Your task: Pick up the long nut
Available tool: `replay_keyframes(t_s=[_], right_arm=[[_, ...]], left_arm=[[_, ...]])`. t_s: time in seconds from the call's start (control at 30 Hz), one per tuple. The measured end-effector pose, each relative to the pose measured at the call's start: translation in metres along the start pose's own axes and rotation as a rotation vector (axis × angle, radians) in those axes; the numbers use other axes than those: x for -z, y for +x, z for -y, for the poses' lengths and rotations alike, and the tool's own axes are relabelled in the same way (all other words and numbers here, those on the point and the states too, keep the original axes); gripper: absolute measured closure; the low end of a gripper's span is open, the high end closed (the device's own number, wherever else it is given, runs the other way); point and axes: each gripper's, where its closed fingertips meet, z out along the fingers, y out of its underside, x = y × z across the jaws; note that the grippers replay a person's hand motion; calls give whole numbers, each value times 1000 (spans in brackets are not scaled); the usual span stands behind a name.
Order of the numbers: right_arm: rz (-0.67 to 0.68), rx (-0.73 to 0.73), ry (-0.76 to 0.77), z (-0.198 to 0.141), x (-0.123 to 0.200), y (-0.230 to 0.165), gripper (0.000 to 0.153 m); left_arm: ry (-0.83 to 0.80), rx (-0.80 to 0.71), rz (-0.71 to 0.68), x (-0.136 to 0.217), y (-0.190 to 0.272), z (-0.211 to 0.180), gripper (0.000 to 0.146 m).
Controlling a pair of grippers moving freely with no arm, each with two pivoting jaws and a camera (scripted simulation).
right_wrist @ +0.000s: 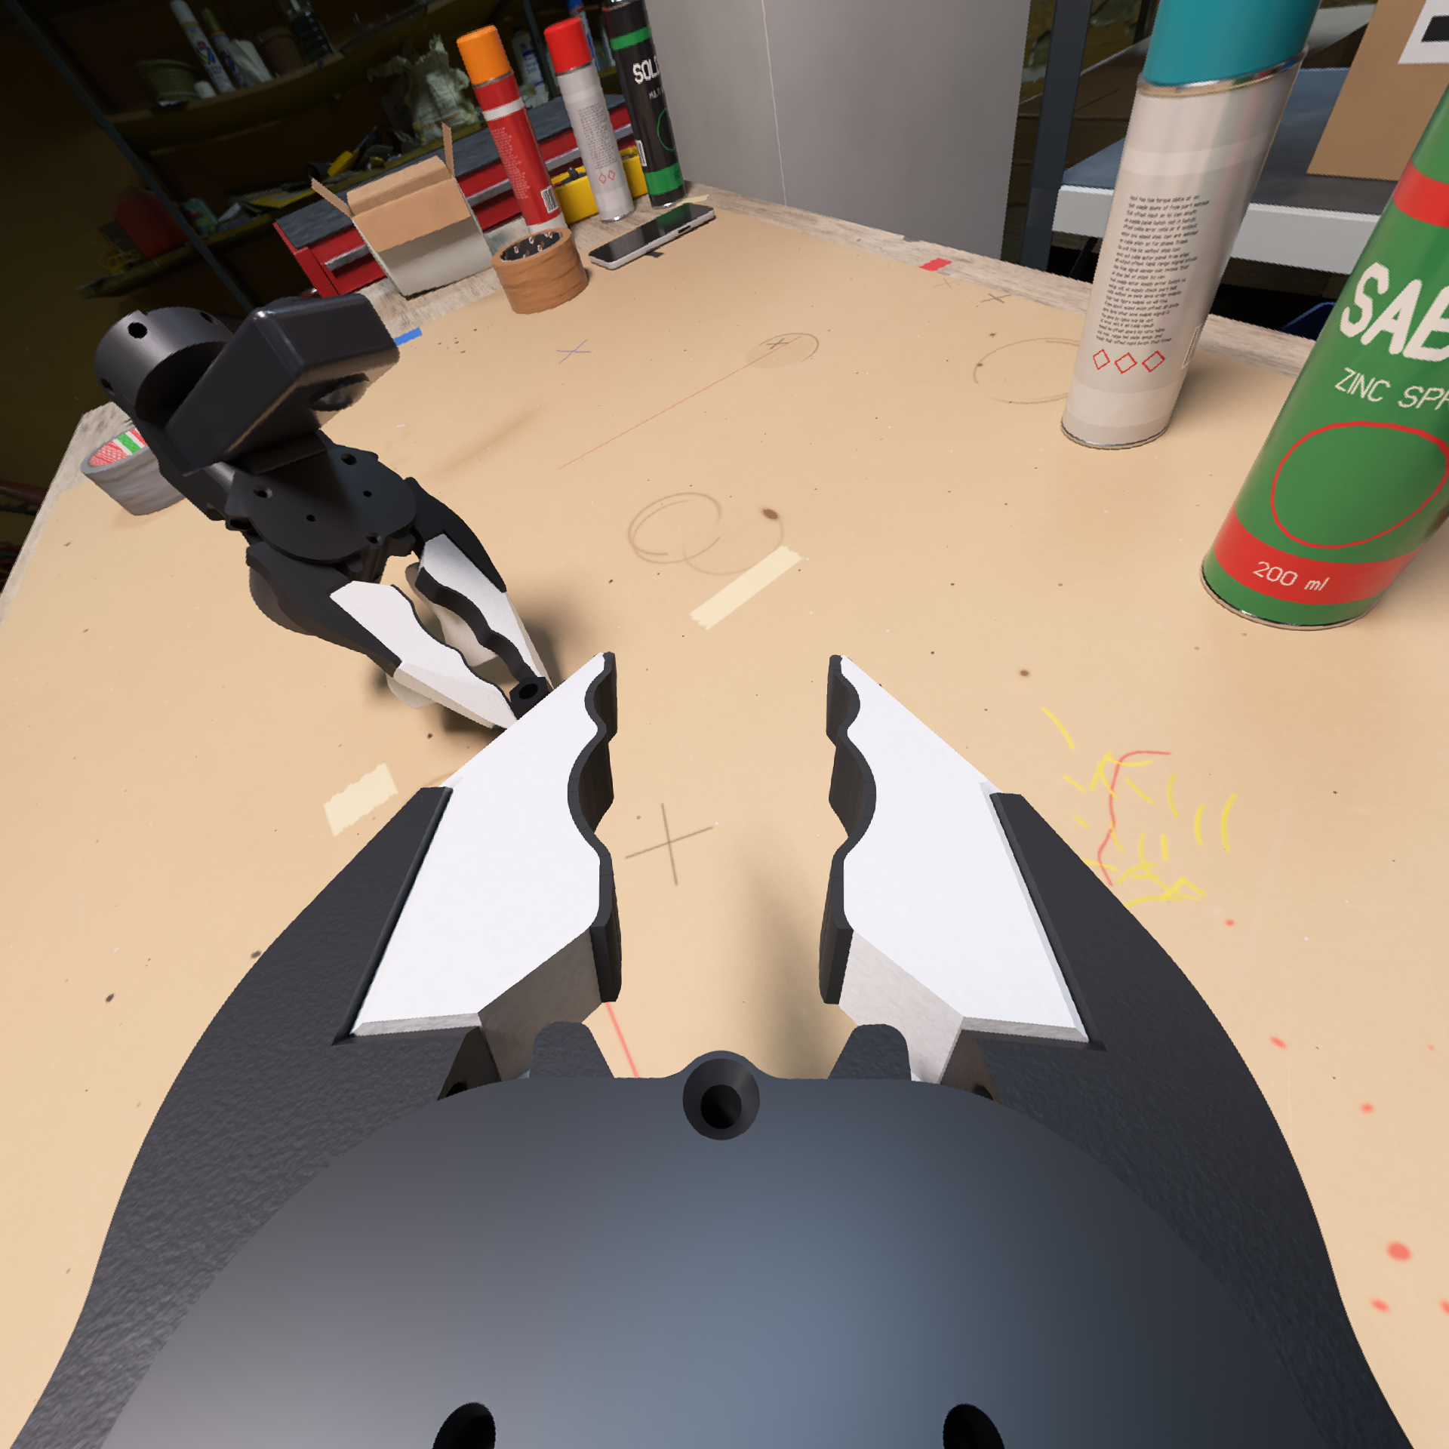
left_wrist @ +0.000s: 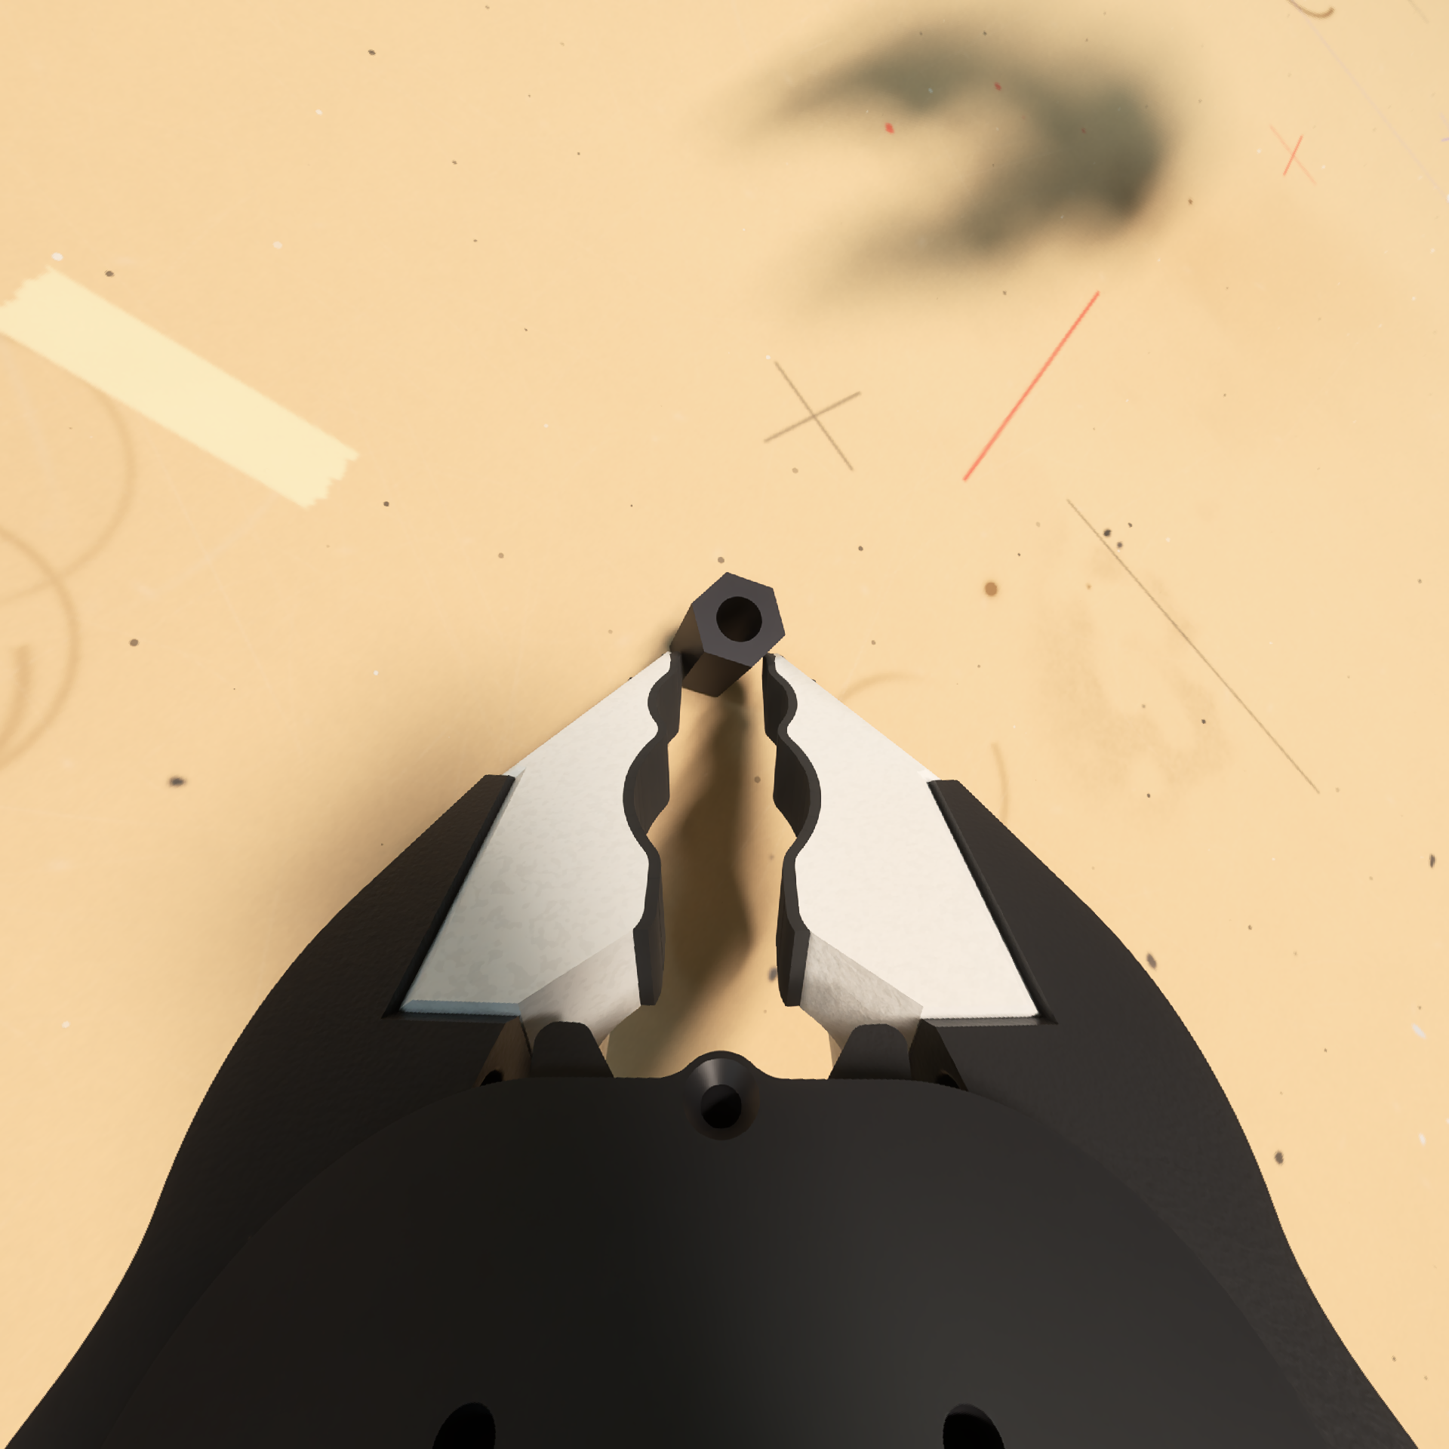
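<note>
The long nut (left_wrist: 733, 627) is a black hex sleeve with a round bore facing the camera. My left gripper (left_wrist: 723, 668) is shut on the long nut, which sits pinched between the very tips of the fingers, close above the tan table (left_wrist: 392, 627). In the right wrist view the nut (right_wrist: 527, 693) shows at the left gripper's tips, just left of my right gripper's left finger. My right gripper (right_wrist: 721, 674) is open and empty, hovering over the table beside the left one.
A green spray can (right_wrist: 1349, 470) and a white one (right_wrist: 1153, 259) stand at the right. At the back are several spray cans (right_wrist: 510, 133), a cardboard box (right_wrist: 415, 227), a brown tape roll (right_wrist: 541, 270) and a phone (right_wrist: 651, 234). A grey tape roll (right_wrist: 125, 470) lies far left.
</note>
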Motion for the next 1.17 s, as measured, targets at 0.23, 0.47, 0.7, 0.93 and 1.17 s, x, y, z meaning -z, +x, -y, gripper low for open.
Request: replay_keyframes(t_s=[0.23,0.47,0.7,0.93,1.17], right_arm=[[1,-4,8,0,2,1,99],[4,-8,11,0,2,1,99],[7,-17,3,-3,0,2,99],[15,-20,-3,-5,-1,1,99],[22,-24,-5,-7,-1,0,99]], left_arm=[[12,20,56,9,-10,-4,126],[24,21,61,6,-14,-2,126],[22,10,60,4,-11,0,126],[20,3,59,3,-11,0,126],[29,5,55,21,-7,-6,126]])
